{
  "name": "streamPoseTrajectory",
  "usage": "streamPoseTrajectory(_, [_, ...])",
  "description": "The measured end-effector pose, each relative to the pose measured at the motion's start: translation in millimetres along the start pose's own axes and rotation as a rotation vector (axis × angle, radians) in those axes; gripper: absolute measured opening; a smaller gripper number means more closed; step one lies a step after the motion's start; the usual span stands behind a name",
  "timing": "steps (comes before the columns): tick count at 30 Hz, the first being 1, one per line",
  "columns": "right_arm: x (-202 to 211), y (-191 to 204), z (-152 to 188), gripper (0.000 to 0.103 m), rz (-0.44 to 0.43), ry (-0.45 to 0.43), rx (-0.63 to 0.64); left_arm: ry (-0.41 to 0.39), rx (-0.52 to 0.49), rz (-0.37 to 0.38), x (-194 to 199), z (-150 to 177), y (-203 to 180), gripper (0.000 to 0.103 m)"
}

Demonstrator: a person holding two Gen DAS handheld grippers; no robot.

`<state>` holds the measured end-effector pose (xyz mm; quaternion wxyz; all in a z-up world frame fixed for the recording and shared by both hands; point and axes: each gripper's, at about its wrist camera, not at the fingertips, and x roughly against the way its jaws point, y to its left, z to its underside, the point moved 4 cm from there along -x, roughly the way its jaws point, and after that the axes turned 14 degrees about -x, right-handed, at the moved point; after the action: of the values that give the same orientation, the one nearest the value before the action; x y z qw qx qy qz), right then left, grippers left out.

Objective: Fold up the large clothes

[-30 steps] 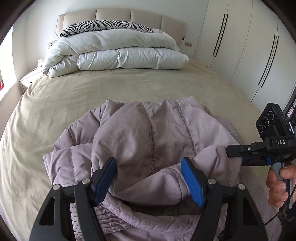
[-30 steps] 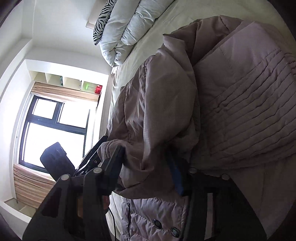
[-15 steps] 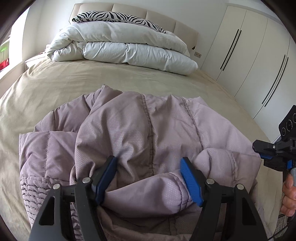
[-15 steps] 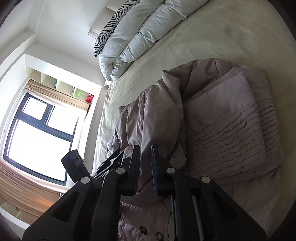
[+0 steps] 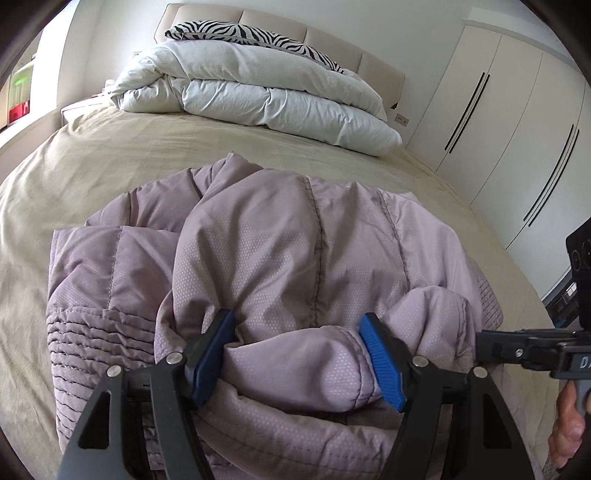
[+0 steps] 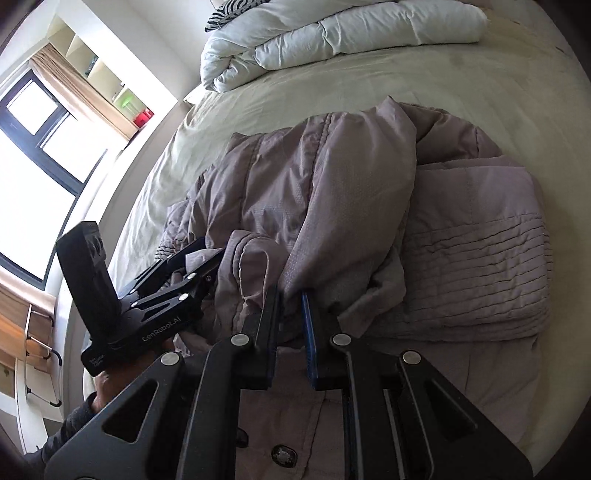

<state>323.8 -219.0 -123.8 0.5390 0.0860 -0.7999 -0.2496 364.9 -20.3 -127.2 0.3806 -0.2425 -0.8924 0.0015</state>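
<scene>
So nearest the left wrist camera, a fat roll of the mauve puffer jacket point(image 5: 295, 258) is clamped between the wide-set blue pads of the left gripper point(image 5: 299, 356), with fabric bulging out past both pads. From the right wrist view, the right gripper point(image 6: 291, 332) is seen pinched nearly closed on a thin edge of the same jacket, right at the near side of the pile. The jacket is bunched in the middle of the bed point(image 5: 110, 158), near the foot end, with its long seams running away from both grippers toward the headboard. Both grippers are placed on the near edge, left one just beside the right, so the next fold would probably have to be carried forward, away from the person. Farther back, a white duvet point(image 5: 258, 92) is stacked with a zebra pillow point(image 5: 251, 35) on top, and wardrobe doors point(image 5: 498, 110) are seen off to the right.
</scene>
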Motion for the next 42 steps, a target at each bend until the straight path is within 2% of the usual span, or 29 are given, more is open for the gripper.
streamPoseTrajectory(2, [-25.7, -16.7, -11.0, 0.012, 0.064, -0.001, -0.032, 0.017, 0.052, 0.015, -6.2, -5.7, 4.3, 0.073])
streamPoseTrajectory(5, [-43.2, -29.4, -33.8, 0.012, 0.114, -0.042, -0.068, 0.026, 0.087, 0.014, -17.5, -17.9, -0.8, 0.073])
streamPoseTrajectory(8, [-47.2, -23.1, -55.3, 0.011, 0.22, -0.111, -0.019, 0.007, 0.169, 0.056, -37.6, -25.3, 1.8, 0.073])
streamPoseTrajectory(10, [-52.1, -23.3, -68.3, 0.012, 0.256, -0.128, -0.002, 0.001, 0.174, 0.056, -51.0, -29.2, 1.6, 0.073])
streamPoseTrajectory(12, [-60.6, -29.7, -77.0, 0.011, 0.231, -0.098, -0.015, 0.019, 0.09, 0.011, -61.8, -29.2, -5.2, 0.073])
streamPoseTrajectory(14, [-63.2, -39.0, -77.8, 0.011, 0.184, -0.092, -0.029, 0.013, 0.037, -0.004, -64.5, -25.5, -9.0, 0.073])
streamPoseTrajectory(19, [-57.5, -48.2, -55.5, 0.011, 0.103, -0.184, 0.088, 0.028, -0.017, 0.008, -59.9, -23.9, -7.8, 0.075])
streamPoseTrajectory(23, [-24.0, -64.1, -52.5, 0.014, -0.066, -0.123, -0.018, -0.009, 0.021, 0.022, -31.1, -26.0, -4.6, 0.076])
streamPoseTrajectory(26, [19.8, -60.3, -52.4, 0.015, -0.153, -0.208, -0.004, -0.062, -0.007, -0.02, -4.9, -25.3, -10.4, 0.08])
streamPoseTrajectory(29, [51.7, -51.2, -62.2, 0.017, -0.196, -0.272, -0.003, -0.057, -0.101, -0.078, -4.2, -20.2, -21.1, 0.082])
streamPoseTrajectory(31, [53.4, -40.0, -75.2, 0.024, -0.191, -0.251, -0.001, -0.077, -0.068, -0.071, -5.6, -17.0, -15.5, 0.082])
streamPoseTrajectory(33, [41.8, -22.8, -91.1, 0.026, -0.16, -0.215, 0.033, -0.089, -0.016, -0.042, -9.6, -14.6, -7.2, 0.083])
streamPoseTrajectory(36, [-3.7, -2.5, -123.9, 0.026, -0.041, -0.14, 0.064, -0.073, 0.002, -0.006, -24.5, -11.1, 0.5, 0.083])
streamPoseTrajectory(39, [-52.1, -8.8, -152.0, 0.025, 0.048, -0.105, 0.014, -0.07, 0.003, 0.013, -31.3, -10.3, 3.6, 0.083])
streamPoseTrajectory(41, [-84.9, -23.2, -156.5, 0.025, 0.092, -0.056, -0.002, -0.07, 0.008, 0.025, -34.2, -8.4, 5.7, 0.082])
streamPoseTrajectory(42, [-100.0, -30.6, -153.9, 0.025, 0.088, -0.045, -0.01, -0.071, 0.008, 0.027, -35.0, -7.8, 6.1, 0.082])
